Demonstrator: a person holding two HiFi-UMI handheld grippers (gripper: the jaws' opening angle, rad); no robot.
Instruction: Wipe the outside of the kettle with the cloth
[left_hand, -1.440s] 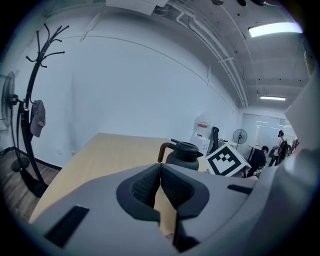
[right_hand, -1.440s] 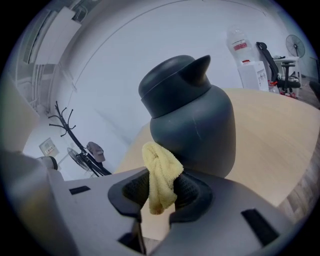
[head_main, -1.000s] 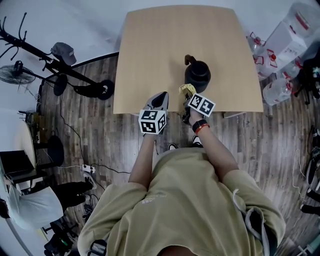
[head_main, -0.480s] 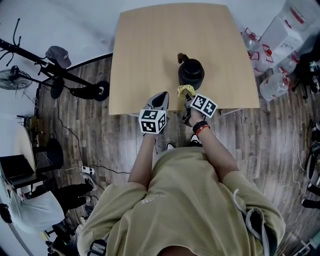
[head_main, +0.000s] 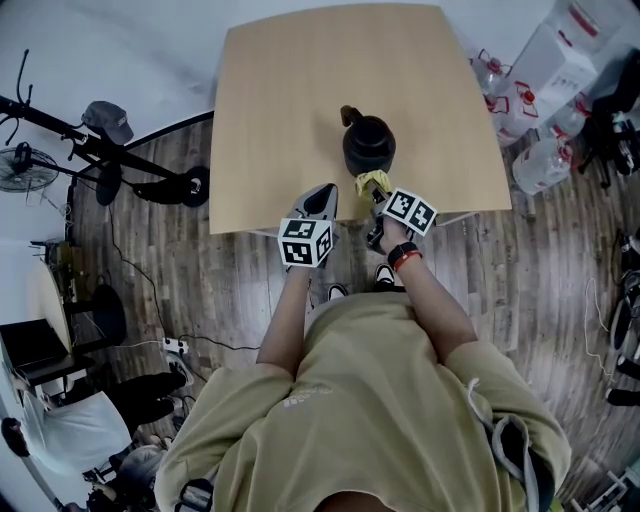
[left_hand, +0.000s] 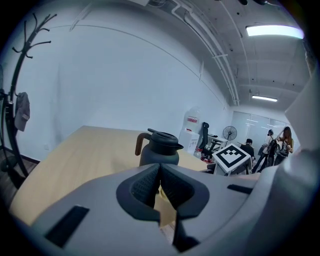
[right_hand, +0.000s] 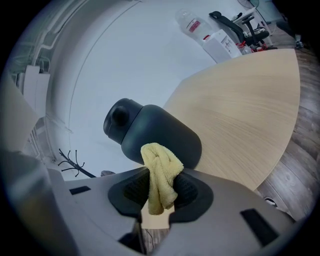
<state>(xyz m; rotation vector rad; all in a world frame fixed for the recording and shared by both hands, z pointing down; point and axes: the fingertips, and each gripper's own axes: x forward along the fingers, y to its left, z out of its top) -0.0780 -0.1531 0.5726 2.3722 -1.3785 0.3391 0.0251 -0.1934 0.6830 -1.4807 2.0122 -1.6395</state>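
Compared with a second ago, the table (head_main: 280, 120) and the kettle (head_main: 368, 145) are sitting further to the left in the head view, while both grippers are keeping the same place in it, so the kettle is now standing almost straight ahead of the right gripper (right_hand: 160, 187) instead of off to its right. The kettle is standing upright on the near half of the table, close to the edge, with its handle pointing to the far left. The left gripper (left_hand: 160, 172) is hovering over the near edge of the table, to the left of the kettle and apart from it; its jaws are pressing together with nothing between them. The right gripper's jaws are clamping the cloth (right_hand: 160, 170), a small yellow bundle that is sticking out past the tips toward the dark side of the kettle. The cloth is hanging just beside the near side of the kettle, but I cannot tell whether it is touching. As I judge it, the cloth is already picked up and brought near, and the wiping itself is not yet beginning: the whole outside of the kettle is still waiting.
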